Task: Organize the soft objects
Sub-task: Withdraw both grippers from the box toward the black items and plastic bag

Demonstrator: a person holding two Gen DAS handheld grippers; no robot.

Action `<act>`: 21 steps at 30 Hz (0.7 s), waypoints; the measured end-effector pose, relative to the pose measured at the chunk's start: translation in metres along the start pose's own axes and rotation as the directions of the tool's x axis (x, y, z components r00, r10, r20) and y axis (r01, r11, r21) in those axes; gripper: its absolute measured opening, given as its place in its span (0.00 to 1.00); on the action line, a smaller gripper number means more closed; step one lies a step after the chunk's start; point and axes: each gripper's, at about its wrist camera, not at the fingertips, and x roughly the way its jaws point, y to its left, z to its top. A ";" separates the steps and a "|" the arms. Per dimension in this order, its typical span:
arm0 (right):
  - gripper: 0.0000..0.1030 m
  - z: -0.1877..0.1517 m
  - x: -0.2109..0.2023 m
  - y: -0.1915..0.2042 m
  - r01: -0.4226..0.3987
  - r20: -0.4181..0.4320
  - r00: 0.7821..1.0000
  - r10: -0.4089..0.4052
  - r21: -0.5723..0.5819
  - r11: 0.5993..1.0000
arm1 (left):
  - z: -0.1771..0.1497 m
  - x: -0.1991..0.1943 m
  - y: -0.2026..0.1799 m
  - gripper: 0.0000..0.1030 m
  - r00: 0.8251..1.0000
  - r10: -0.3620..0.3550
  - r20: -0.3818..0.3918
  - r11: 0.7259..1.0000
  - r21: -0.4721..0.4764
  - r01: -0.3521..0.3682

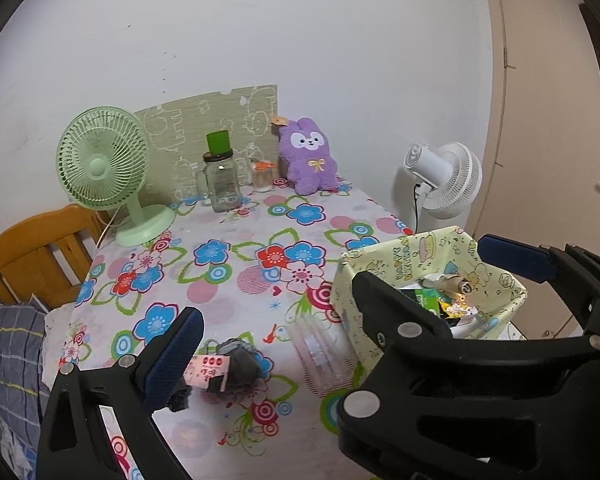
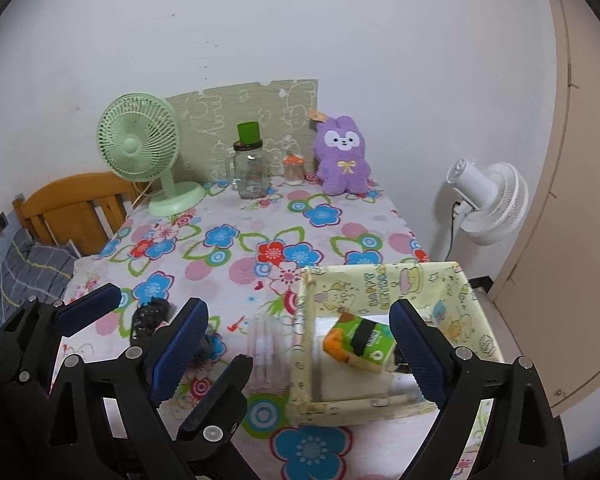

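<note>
Left wrist view: your left gripper (image 1: 340, 300) fingers spread wide, grasping nothing. Sock bundle (image 1: 224, 368) lies on tabletop (image 1: 228, 280) near front edge, just left of yellow box (image 1: 384, 264); likely next pick. Box already holds several items.

Right wrist view: your right gripper (image 2: 300, 344) fingers released, straddling box wall; tissue pack (image 2: 358, 340) rests inside box, looks just dropped. One purple plush (image 2: 342, 158) at far edge, upright. Two fans: green fan (image 2: 140, 148) on tabletop, white fan (image 2: 488, 200) beyond right edge.

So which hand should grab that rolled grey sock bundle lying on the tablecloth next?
Probably the left. The left gripper stands open, with the sock bundle just beside its left finger. The right gripper is open over the yellow box, farther from the socks.
</note>
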 end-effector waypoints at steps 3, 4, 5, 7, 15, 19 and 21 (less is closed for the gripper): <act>0.91 -0.002 0.004 0.008 -0.025 -0.009 1.000 0.025 0.011 1.000 | -0.003 0.000 0.008 0.99 1.000 0.013 0.002 1.000 -0.011 -0.013; 0.91 -0.002 0.006 0.011 -0.036 -0.015 0.999 0.036 0.016 0.999 | -0.004 -0.001 0.010 0.99 1.000 0.017 0.002 1.000 -0.016 -0.016; 0.91 -0.003 0.007 0.012 -0.040 -0.019 0.999 0.041 0.019 0.999 | -0.005 0.000 0.013 0.99 1.000 0.018 0.001 1.000 -0.021 -0.018; 0.91 -0.006 0.009 0.018 -0.048 -0.019 0.999 0.048 0.016 0.999 | -0.009 0.001 0.018 0.99 1.000 0.021 -0.003 0.999 -0.031 -0.021; 0.91 -0.018 0.029 0.034 -0.055 -0.027 0.998 0.055 0.000 0.999 | -0.025 0.017 0.037 0.99 0.999 0.034 -0.038 0.998 -0.059 -0.036; 0.91 -0.026 0.038 0.043 -0.043 0.000 0.999 0.043 -0.021 0.999 | -0.035 0.025 0.047 0.99 0.997 0.057 -0.048 0.995 -0.074 -0.060; 0.91 -0.029 0.041 0.047 -0.030 0.015 0.999 0.030 -0.035 0.999 | -0.039 0.028 0.050 0.99 0.997 0.067 -0.047 0.995 -0.074 -0.070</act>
